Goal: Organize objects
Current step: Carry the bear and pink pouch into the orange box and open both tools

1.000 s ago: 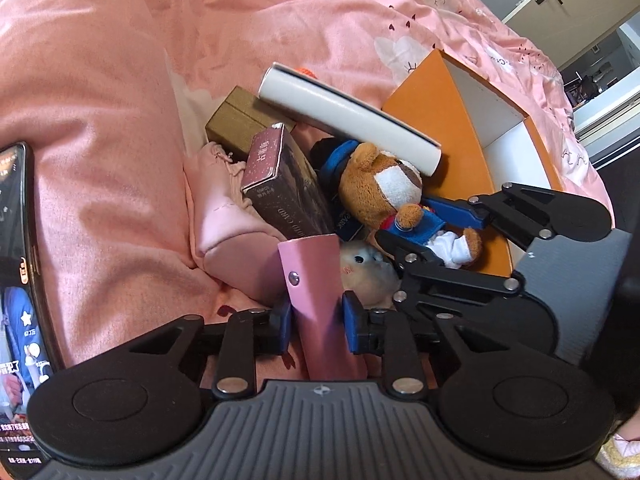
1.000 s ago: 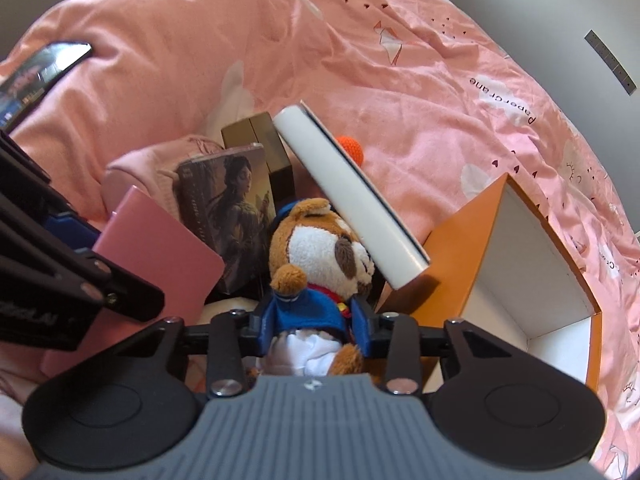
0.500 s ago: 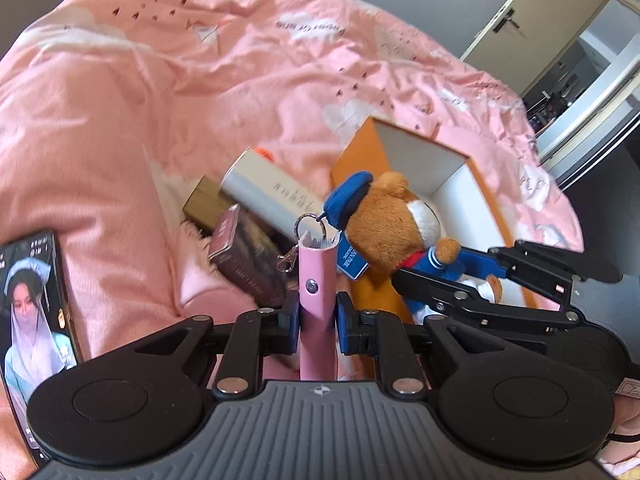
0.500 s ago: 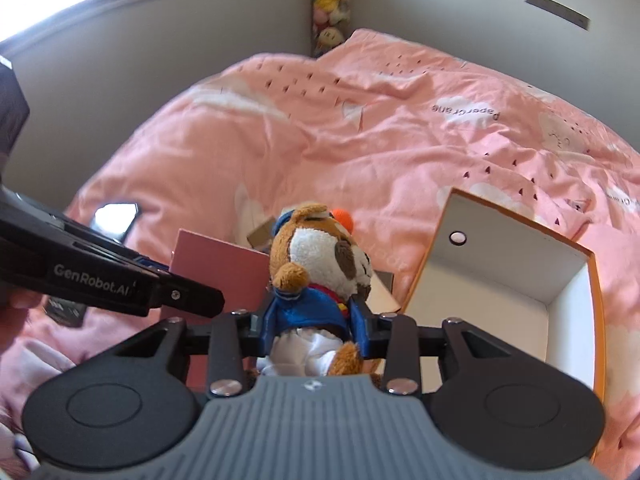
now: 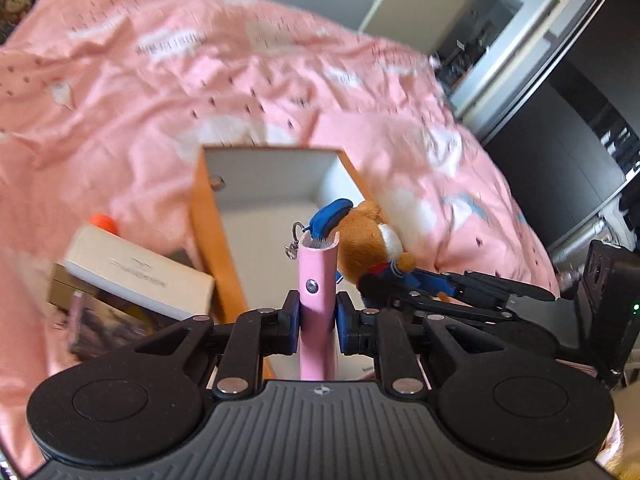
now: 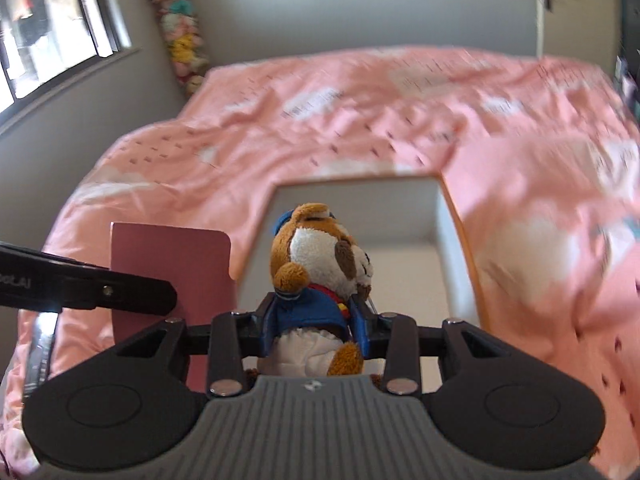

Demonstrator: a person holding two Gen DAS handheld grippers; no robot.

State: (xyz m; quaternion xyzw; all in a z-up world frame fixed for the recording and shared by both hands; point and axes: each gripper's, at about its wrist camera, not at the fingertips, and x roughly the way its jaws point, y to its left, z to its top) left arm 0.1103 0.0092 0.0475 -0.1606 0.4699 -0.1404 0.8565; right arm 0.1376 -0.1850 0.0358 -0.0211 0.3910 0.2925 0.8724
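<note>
My left gripper is shut on a flat pink case with a snap button and a metal key ring at its top; it stands edge-on between the pads. My right gripper is shut on a brown plush bear in a blue jacket and cap, held upright by its body. Both hang over the open orange box with white inner walls, which rests on the pink bed. In the left wrist view the bear and the right gripper's fingers show at the right. The pink case shows broadside in the right wrist view.
A white book leans on a gold box and a dark picture book left of the orange box. A small orange ball lies behind them. A pink duvet covers the bed; a stack of plush toys stands in the corner.
Both grippers rose and swung from the pile of books to above the orange box, each carrying its object. The pink case turned edge-on in the left grip.
</note>
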